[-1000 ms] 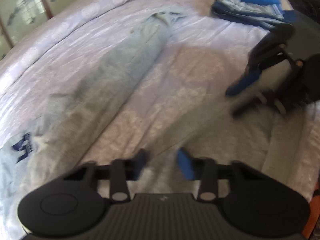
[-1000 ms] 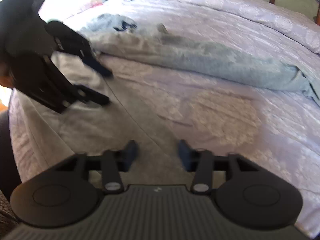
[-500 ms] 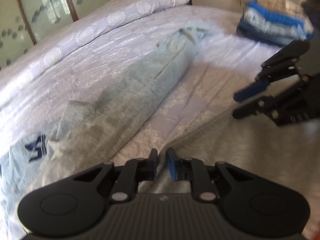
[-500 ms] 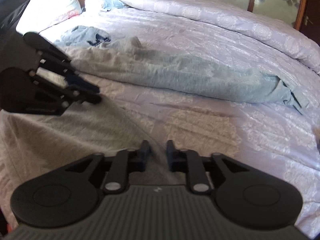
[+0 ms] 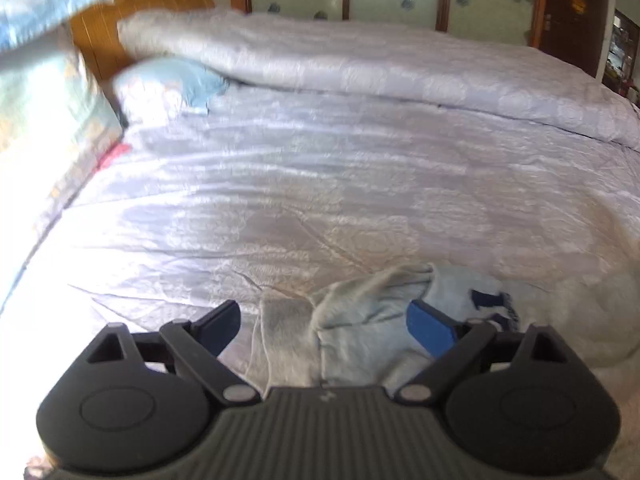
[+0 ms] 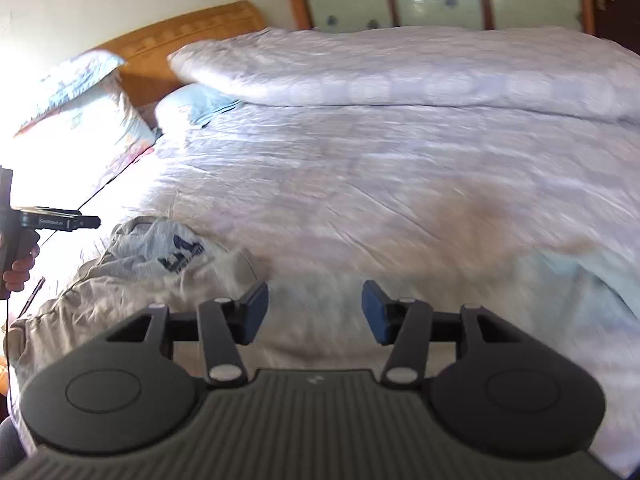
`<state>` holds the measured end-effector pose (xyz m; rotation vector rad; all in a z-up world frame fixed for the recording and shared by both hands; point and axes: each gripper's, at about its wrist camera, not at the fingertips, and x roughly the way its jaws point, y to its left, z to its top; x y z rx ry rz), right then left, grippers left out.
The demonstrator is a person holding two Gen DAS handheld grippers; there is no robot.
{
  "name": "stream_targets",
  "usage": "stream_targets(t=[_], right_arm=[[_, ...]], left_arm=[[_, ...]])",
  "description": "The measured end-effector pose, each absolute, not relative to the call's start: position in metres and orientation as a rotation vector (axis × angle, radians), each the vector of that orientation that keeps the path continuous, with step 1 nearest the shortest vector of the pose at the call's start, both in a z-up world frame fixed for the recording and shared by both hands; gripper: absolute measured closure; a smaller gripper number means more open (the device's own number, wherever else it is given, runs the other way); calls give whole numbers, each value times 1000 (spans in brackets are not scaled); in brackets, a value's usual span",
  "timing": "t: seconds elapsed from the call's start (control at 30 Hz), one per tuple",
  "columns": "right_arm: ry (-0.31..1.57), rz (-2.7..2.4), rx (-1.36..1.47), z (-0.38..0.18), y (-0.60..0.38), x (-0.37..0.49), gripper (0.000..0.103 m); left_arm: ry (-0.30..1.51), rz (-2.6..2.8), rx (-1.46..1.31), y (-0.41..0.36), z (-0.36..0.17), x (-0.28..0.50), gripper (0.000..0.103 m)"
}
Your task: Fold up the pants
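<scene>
Both grippers gape, holding nothing: the left gripper over the gray pants. Only the right gripper view shows the left hand.

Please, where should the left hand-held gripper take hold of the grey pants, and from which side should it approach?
Probably at the raised ridge of the grey pants, the bunched waist end beside the dark blue print. The left hand-held gripper is open and already straddles this fold, so it can come straight forward and down from the near bed edge. The fold stands above the bedspread, so the fingers can close around it.
</scene>
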<state>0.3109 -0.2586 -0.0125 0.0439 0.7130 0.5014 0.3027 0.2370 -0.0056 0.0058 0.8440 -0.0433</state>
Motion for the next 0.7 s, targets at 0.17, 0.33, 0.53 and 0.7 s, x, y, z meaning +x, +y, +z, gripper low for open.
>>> stream_targets(t=[0.17,0.33,0.53,0.7], right_arm=[[858,641,102,-43,-178,384,36],[1041,717,6,-89,-118,407,96],[764,665,-22,-59,-117,405,96],[703,557,41,-77,-88,440,64]], left_arm=[[898,-83,-64,236,-43,337,12],[876,-111,80,209,-62,340,94],[706,55,-77,250,-19,344,95],[778,243,-4,248,-51,385,89]])
